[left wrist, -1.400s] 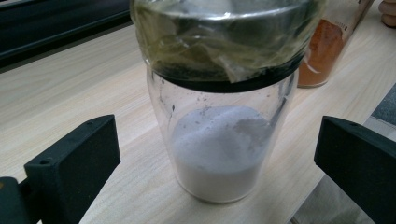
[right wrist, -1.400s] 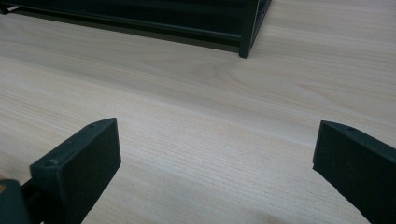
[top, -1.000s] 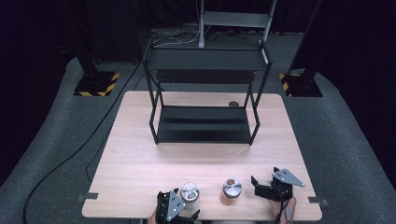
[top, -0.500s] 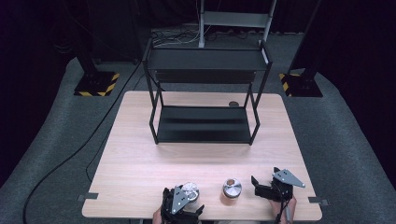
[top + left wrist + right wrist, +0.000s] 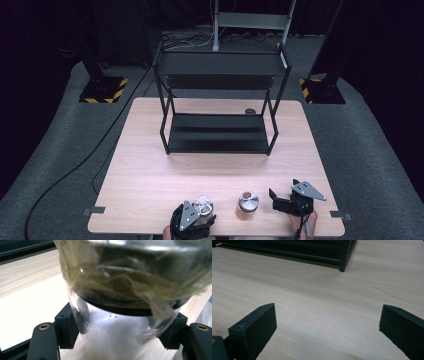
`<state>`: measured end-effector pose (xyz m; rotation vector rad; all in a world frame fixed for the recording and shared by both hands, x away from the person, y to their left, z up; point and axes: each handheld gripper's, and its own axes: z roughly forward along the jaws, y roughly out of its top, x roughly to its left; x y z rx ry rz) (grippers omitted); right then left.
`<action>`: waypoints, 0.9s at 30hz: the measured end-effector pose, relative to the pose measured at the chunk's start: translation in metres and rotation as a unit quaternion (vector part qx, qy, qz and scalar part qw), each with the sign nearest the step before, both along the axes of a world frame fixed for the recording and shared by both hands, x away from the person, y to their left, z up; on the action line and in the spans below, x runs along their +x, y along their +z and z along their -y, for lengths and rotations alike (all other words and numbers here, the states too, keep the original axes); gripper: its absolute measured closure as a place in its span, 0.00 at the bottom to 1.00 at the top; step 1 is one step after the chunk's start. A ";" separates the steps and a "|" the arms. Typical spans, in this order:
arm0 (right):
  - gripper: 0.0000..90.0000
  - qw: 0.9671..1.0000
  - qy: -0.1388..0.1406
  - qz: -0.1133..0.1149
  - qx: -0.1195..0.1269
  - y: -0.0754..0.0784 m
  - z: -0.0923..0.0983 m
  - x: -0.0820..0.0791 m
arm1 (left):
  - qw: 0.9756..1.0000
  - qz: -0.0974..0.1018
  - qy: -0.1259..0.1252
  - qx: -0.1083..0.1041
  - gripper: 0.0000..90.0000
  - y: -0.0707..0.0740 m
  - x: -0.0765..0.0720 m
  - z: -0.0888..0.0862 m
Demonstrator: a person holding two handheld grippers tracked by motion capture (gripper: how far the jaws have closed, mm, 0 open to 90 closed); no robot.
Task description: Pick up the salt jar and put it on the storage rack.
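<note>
A clear glass jar point(image 5: 117, 335) with white powder in its lower part and a silvery lid point(image 5: 203, 204) stands near the table's front edge. My left gripper point(image 5: 120, 332) is shut on the jar, one black jaw pressed against each side of the glass; in the high view the left gripper point(image 5: 196, 216) sits at the bottom edge. A second jar point(image 5: 248, 202) with a metal lid stands free just to its right. My right gripper point(image 5: 276, 201) rests to the right of that jar, apart from it. The right gripper point(image 5: 327, 325) is open wide over bare wood.
A black two-tier rack point(image 5: 219, 131) stands at the middle back of the wooden table point(image 5: 150, 170); its lower shelf and a leg point(image 5: 343, 262) lie ahead of my right gripper. A small round dark object point(image 5: 249, 111) lies behind the rack. Dark stands flank the table.
My left gripper has slid forward and right up to the powder jar and now grips it. The right gripper has hardly moved.
</note>
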<state>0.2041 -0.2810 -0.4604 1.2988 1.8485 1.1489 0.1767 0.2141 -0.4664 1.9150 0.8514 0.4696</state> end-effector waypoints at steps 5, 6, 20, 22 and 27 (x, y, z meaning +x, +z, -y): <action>0.00 1.000 0.001 0.000 0.000 0.000 0.000 0.000 | 1.000 0.006 -0.001 -0.001 0.34 -0.002 -0.001 -0.001; 0.00 1.000 0.001 0.000 0.000 0.000 0.000 0.000 | 1.000 0.006 -0.001 -0.001 0.34 -0.002 -0.001 -0.001; 0.00 1.000 0.001 0.001 0.000 0.000 0.000 0.000 | 1.000 -0.003 -0.016 0.002 0.34 0.003 0.004 -0.007; 0.00 1.000 0.001 0.000 0.000 0.000 0.000 0.000 | 1.000 -0.003 -0.018 0.003 0.34 0.005 0.005 -0.008; 0.00 1.000 0.001 0.000 0.000 0.000 0.000 0.000 | 1.000 -0.002 -0.020 0.007 0.34 0.010 0.007 -0.011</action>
